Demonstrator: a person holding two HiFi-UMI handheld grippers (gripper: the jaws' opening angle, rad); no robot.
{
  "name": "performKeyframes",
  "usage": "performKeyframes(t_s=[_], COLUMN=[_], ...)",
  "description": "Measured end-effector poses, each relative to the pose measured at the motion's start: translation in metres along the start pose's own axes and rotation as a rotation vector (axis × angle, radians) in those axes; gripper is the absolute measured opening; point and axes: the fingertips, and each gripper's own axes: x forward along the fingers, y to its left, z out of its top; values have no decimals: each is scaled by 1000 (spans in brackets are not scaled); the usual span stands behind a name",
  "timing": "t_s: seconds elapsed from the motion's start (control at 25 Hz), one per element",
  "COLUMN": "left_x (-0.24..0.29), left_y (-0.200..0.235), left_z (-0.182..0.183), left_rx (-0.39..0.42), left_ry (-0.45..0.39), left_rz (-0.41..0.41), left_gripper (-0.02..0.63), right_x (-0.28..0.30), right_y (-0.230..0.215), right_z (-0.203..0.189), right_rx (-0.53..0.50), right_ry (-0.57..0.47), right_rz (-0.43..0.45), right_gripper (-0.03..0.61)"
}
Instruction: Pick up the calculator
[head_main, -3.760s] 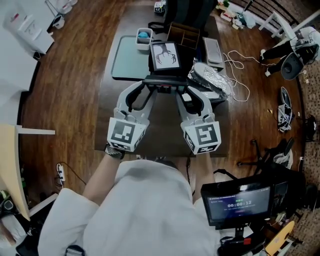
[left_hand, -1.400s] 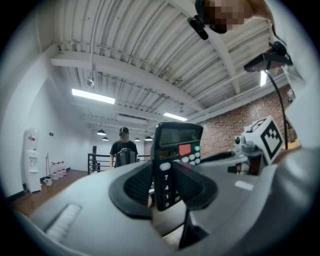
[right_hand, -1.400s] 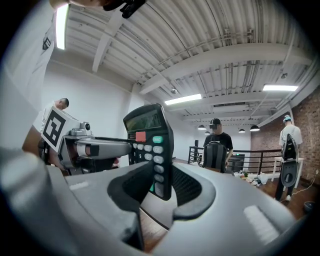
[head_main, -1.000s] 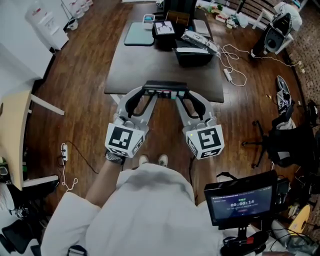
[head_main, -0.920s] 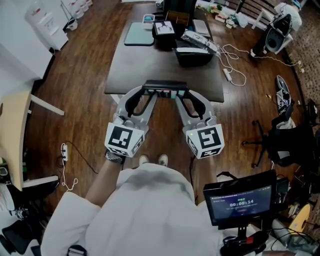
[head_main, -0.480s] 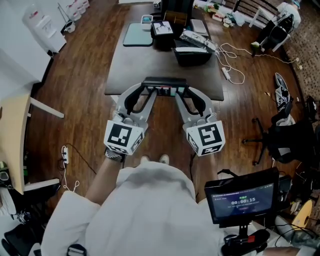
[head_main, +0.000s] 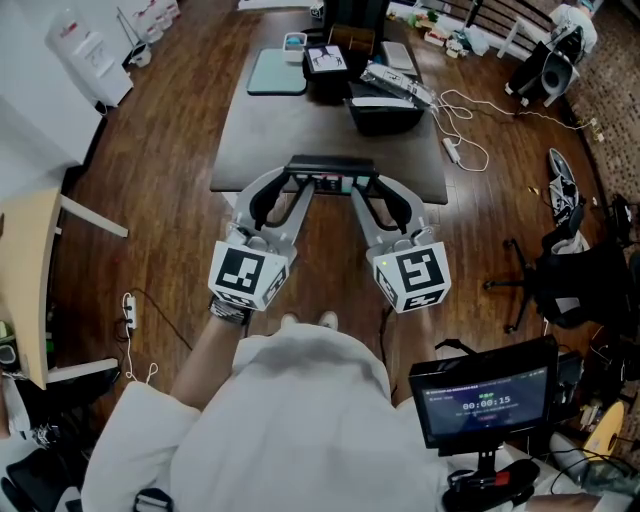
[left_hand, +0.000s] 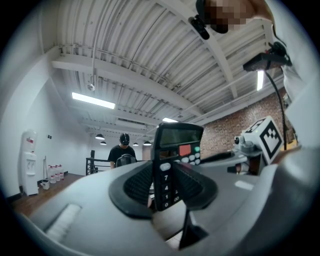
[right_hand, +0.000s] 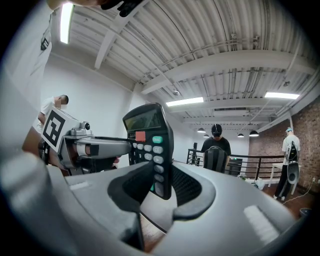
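A black calculator hangs in the air near the dark table's front edge, held level between both grippers. My left gripper is shut on its left end and my right gripper on its right end. In the left gripper view the calculator stands edge-on between the pads, its keys and red button showing, with the right gripper's marker cube beyond. From the other side, the right gripper view has the calculator clamped between its pads and the left gripper's cube behind.
On the far half of the table lie a green mat, a black box and other small items. A white cable trails on the wooden floor at the right. A monitor stands at the lower right, an office chair beside it.
Since the oldest frame the table has dropped farther away in the view, with the calculator still held between both grippers. Over the last second nothing has visibly moved.
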Motion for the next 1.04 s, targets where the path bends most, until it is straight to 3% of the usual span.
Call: performKeyframes(t_s=[1.04], left_x=[-3], left_y=[6], left_z=[2], left_rx=[-7], left_ry=[0], left_rz=[-6], left_gripper=[130], right_x=[4], right_y=[5], right_z=[3], right_rx=[-10], right_ry=[4], right_rz=[-8], right_gripper=[107])
